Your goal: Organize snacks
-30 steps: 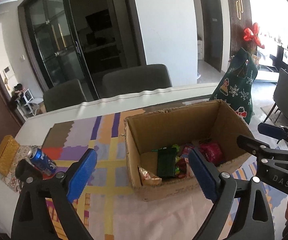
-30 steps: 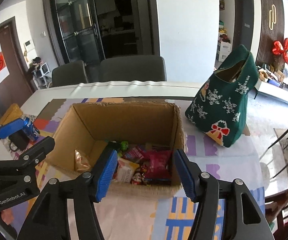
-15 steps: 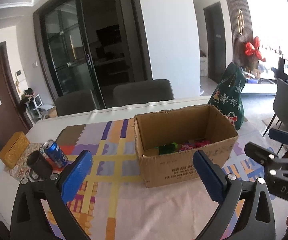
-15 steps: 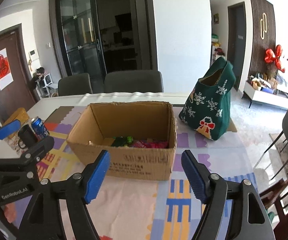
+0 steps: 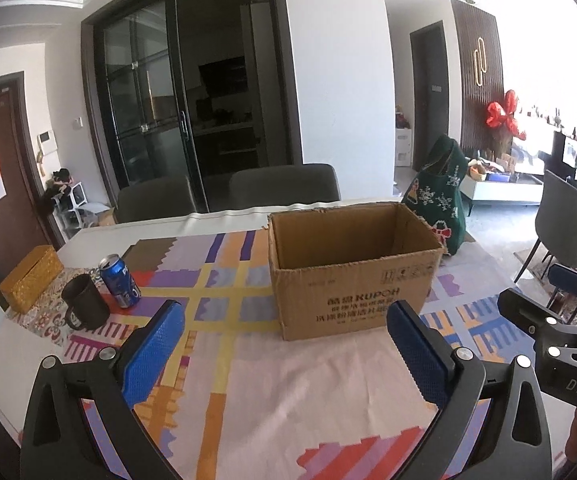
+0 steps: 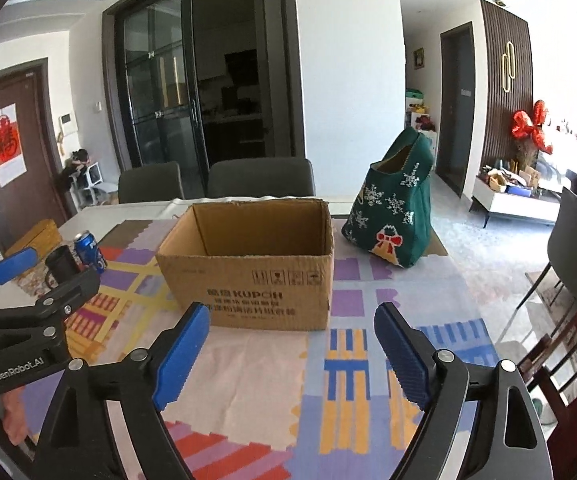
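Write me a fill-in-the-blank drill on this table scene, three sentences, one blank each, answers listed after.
1. The cardboard box stands with its top ____.
2. The blue soda can stands right beside a dark ____.
3. The green Christmas bag sits on the box's ____ side in the right wrist view, while the left claw and the right claw hold nothing.

Missing words: open; mug; right

table [image 5: 100,236], patterned cloth [image 5: 288,380], cardboard box [image 5: 352,280]
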The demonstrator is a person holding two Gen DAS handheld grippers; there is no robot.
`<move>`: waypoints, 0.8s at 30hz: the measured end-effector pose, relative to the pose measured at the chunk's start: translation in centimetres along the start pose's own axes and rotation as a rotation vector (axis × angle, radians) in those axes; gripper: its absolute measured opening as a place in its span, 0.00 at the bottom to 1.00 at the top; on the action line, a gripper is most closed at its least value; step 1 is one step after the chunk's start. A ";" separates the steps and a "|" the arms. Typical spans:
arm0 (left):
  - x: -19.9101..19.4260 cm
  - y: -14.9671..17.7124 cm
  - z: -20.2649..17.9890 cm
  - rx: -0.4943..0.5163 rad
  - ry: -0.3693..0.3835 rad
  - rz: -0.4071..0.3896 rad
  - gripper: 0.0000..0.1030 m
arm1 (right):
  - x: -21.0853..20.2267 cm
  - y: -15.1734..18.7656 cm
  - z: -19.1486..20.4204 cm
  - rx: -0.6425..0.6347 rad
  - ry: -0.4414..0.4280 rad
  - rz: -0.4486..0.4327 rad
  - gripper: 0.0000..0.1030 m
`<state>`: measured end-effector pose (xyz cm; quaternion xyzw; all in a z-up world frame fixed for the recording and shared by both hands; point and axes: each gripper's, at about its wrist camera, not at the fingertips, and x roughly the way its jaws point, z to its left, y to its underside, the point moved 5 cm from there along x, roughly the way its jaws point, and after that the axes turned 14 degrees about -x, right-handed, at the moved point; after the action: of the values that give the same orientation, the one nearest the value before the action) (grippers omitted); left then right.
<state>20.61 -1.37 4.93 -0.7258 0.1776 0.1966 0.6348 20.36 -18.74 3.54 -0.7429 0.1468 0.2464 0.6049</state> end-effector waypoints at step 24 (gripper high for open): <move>-4.8 0.7 0.1 -0.010 0.045 -0.049 1.00 | -5.1 1.6 0.4 -0.002 0.012 -0.044 0.85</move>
<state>16.09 -1.31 6.77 -0.7372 0.1730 0.1655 0.6318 15.21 -19.16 4.95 -0.7480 0.1338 0.2285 0.6085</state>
